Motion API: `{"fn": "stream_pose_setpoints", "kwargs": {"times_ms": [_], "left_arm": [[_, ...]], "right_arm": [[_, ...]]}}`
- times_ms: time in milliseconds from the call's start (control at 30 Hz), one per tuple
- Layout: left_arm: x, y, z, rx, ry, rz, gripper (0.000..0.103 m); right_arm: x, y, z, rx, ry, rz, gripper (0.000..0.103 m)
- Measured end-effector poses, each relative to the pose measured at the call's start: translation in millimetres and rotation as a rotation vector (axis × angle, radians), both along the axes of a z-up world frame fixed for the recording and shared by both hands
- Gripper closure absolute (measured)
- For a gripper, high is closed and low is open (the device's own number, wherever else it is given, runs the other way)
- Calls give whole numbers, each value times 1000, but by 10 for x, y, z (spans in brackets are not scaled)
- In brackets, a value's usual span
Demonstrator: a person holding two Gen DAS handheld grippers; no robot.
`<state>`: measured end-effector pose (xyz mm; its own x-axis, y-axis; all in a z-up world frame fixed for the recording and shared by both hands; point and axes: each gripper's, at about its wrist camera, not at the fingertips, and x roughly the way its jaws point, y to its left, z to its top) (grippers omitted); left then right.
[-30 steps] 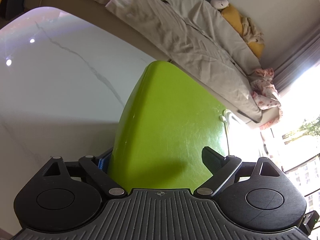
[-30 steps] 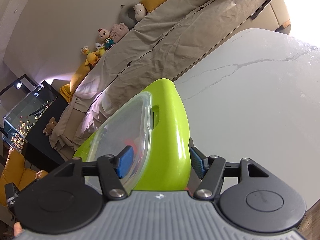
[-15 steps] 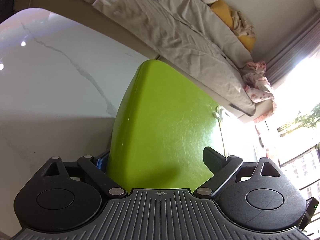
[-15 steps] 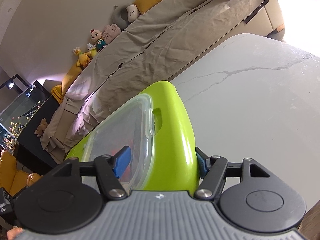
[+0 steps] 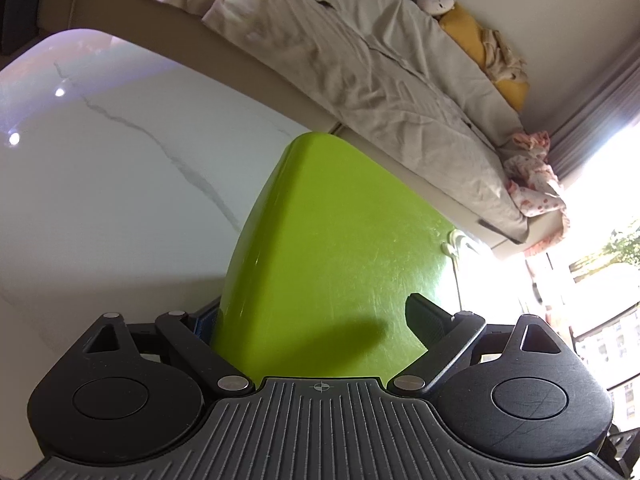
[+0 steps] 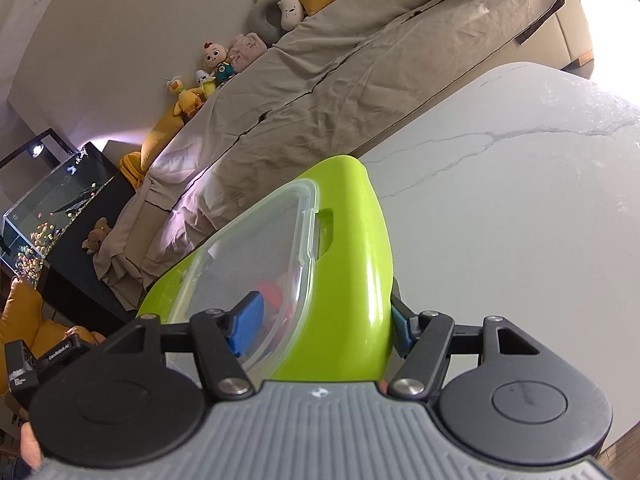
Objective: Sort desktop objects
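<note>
Two grippers, left (image 5: 316, 322) and right (image 6: 320, 320), pinch your green box (image 6: 352, 248) at a table (image 6: 520, 240) edge; marble beyond lies bare.

Lime-green box (image 5: 340, 248), grey-veined white table (image 5: 120, 184)

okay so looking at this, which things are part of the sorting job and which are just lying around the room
Part of the job:
- green box with clear lid
- left gripper and right gripper, each clamped on it
- white marble table

Just lying about:
- covered sofa
- plush toys
- fish tank
</note>
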<state>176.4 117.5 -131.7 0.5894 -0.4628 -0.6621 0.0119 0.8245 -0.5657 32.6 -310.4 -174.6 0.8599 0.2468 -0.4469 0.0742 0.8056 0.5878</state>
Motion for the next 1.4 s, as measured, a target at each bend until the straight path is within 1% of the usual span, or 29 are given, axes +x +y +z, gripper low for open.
{"fn": "stream_pose_setpoints", "kwargs": {"times_ms": [67, 133, 200, 267, 333, 400, 467, 500, 533, 567, 633, 700, 800, 900, 1000, 1033, 1133, 1200, 1233, 1300, 1367, 1400], "left_arm": [[55, 14, -10, -12, 14, -9, 9], [52, 27, -5, 4, 19, -15, 9], [-3, 57, -22, -2, 22, -20, 9], [-78, 94, -79, -33, 33, -21, 9], [-125, 121, -138, -60, 44, -16, 9], [-113, 155, -178, -81, 47, -2, 8], [-79, 196, -183, -82, 46, 26, 8], [-80, 206, -167, -72, 42, 38, 9], [-98, 212, -138, -62, 26, 43, 17], [-135, 210, -93, -57, -2, 38, 25], [-233, 208, -15, -29, -44, 56, 30], [-325, 216, 8, -25, -59, 51, 31], [-456, 233, -32, -30, -50, 43, 31], [-530, 277, -114, -47, -34, 52, 29], [-460, 336, -189, -103, -1, 78, 27], [-430, 328, -179, -99, 1, 83, 24], [-324, 209, -128, -41, -5, 65, 16], [-283, 152, -129, -20, -7, 57, 15], [-269, 148, -135, -24, -10, 59, 15], [-270, 176, -152, -57, -7, 58, 14], [-323, 230, -160, -92, -8, 66, 11], [-363, 256, -158, -96, -9, 74, 10]], "right_arm": [[-45, -6, 9, -17, 4, -2, 30], [-91, -46, 36, -23, 1, -22, 27], [-155, -127, 49, 6, -9, -39, 23], [-201, -195, 20, 51, -12, -42, 23], [-209, -208, -29, 74, -16, -41, 28], [-173, -194, -81, 66, -19, -56, 30], [-124, -217, -129, 100, -34, -70, 31], [-110, -227, -125, 118, -33, -60, 40], [-97, -237, -118, 136, -30, -48, 49], [-84, -247, -111, 154, -28, -37, 50], [-105, -224, -96, 138, -28, -28, 49], [-151, -224, -108, 141, -29, -27, 49], [-228, -236, -122, 140, -34, -27, 49], [-265, -227, -138, 132, -24, -16, 49], [-242, -157, -127, 109, -21, -7, 49], [-210, -128, -123, 104, -11, -12, 48], [-146, -76, -130, 72, -19, -23, 47], [-127, -79, -130, 77, -22, -29, 47], [-119, -79, -127, 78, -22, -31, 47], [-123, -73, -116, 72, -17, -28, 46], [-162, -58, -95, 57, -5, -40, 41], [-193, -53, -84, 52, 0, -47, 34]]}}
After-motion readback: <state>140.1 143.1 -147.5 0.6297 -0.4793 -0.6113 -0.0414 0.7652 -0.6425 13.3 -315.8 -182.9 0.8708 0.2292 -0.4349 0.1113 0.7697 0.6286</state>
